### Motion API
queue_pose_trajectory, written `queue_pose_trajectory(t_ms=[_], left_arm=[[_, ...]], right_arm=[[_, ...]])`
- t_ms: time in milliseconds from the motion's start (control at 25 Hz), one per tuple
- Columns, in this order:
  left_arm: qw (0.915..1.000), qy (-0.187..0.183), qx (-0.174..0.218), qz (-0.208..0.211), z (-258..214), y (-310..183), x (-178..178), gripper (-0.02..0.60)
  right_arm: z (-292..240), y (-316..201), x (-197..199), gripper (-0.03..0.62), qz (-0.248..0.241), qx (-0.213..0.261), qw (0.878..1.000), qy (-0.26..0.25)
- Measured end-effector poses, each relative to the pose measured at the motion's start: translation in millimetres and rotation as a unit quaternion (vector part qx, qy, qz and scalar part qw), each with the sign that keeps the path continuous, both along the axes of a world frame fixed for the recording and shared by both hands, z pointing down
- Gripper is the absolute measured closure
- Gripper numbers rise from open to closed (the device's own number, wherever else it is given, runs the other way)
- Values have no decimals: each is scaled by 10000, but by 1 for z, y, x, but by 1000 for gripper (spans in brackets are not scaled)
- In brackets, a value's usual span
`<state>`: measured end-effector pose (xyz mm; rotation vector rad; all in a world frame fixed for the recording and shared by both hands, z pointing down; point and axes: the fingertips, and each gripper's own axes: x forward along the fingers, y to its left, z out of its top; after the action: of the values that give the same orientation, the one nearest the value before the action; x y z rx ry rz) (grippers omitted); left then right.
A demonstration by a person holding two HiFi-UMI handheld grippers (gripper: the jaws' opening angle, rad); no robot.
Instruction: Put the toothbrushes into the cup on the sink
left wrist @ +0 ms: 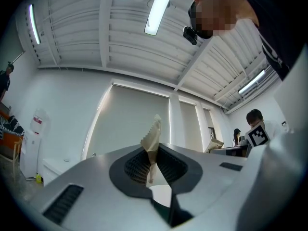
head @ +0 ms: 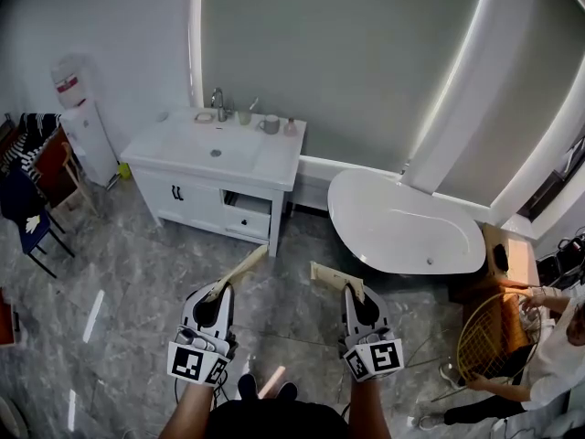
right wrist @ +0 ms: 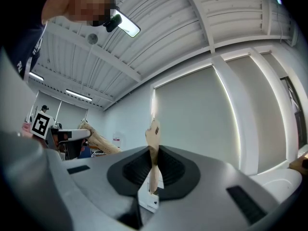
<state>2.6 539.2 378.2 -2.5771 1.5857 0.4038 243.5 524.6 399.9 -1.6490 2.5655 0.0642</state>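
Note:
I stand a few steps back from the white sink cabinet [head: 274,158]. A grey cup [head: 270,124] and a pale green cup [head: 243,116] stand at the back of its top. My left gripper [head: 217,292] is shut on a beige wrapped toothbrush [head: 243,269] that points up toward the sink. In the left gripper view the wrapper [left wrist: 153,137] is pinched between the dark pads [left wrist: 138,165]. My right gripper [head: 354,292] is shut on a second beige wrapped toothbrush [head: 333,277]. In the right gripper view that toothbrush [right wrist: 153,141] stands upright between the pads [right wrist: 170,169].
A white bathtub [head: 402,227] lies right of the sink cabinet. A faucet [head: 218,101] rises behind the basin. A water dispenser [head: 80,122] and chairs [head: 37,181] stand at the left. A person [head: 548,355] sits by a rattan chair [head: 489,337] at the lower right.

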Motion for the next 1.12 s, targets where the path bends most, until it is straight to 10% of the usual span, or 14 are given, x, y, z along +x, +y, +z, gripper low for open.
queue_pose_trajectory(t_ms=[1120], left_arm=[[10000,-55,9,7,1,-20,-55,532]], right_arm=[[4,-17,-36,542,102,-6,9999,62]])
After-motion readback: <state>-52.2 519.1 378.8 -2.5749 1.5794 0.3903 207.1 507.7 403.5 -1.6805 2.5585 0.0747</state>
